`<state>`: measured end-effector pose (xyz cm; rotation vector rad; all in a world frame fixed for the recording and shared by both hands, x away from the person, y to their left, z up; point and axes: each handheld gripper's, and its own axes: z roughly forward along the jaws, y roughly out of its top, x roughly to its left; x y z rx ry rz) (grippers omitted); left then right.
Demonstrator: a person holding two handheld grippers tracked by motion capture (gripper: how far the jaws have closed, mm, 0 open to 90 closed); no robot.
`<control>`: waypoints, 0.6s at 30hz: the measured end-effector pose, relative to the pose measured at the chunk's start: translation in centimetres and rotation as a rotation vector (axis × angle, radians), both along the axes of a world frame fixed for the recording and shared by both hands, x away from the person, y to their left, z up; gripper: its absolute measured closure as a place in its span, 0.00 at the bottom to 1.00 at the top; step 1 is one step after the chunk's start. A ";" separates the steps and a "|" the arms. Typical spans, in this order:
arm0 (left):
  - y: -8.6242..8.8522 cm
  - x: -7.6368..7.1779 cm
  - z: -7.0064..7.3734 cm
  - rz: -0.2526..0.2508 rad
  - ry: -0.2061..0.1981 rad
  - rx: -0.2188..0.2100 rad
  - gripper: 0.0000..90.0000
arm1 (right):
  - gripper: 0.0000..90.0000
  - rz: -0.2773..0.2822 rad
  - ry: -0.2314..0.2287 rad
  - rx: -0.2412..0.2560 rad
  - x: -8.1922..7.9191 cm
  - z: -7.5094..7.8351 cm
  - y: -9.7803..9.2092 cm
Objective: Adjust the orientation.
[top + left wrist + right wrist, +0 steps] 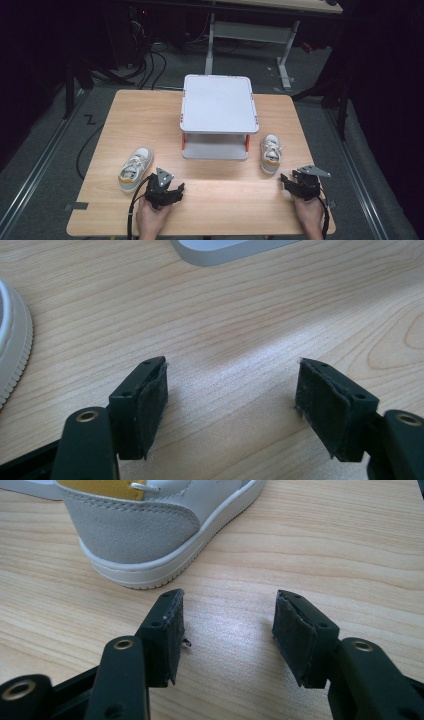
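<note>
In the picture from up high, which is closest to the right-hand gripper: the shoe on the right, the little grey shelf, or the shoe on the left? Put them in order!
From the right gripper:
1. Right shoe, just ahead of it.
2. Grey shelf, mid-table, farther back.
3. Left shoe, across the table beside the left gripper.
</note>
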<state>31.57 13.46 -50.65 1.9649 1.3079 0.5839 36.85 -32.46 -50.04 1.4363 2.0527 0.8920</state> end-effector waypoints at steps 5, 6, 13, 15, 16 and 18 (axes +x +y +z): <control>0.0 0.0 0.0 0.001 0.001 0.000 0.33 | 0.51 0.001 0.001 0.002 0.0 0.0 0.0; 0.0 0.0 0.0 0.001 0.001 0.000 0.33 | 0.51 0.003 0.001 0.000 0.0 0.0 0.0; 0.0 0.2 0.0 0.003 0.000 0.002 0.32 | 0.52 0.003 0.005 0.006 0.0 0.0 -0.1; 0.0 0.3 0.0 0.001 0.001 0.005 0.32 | 0.51 0.003 0.023 0.027 0.1 0.2 -0.3; -0.1 0.3 0.0 0.004 0.000 0.004 0.32 | 0.50 0.004 0.024 0.034 0.2 0.2 -0.3; -0.1 0.4 0.0 0.005 0.001 0.004 0.32 | 0.52 0.000 0.033 0.052 0.1 0.3 -0.4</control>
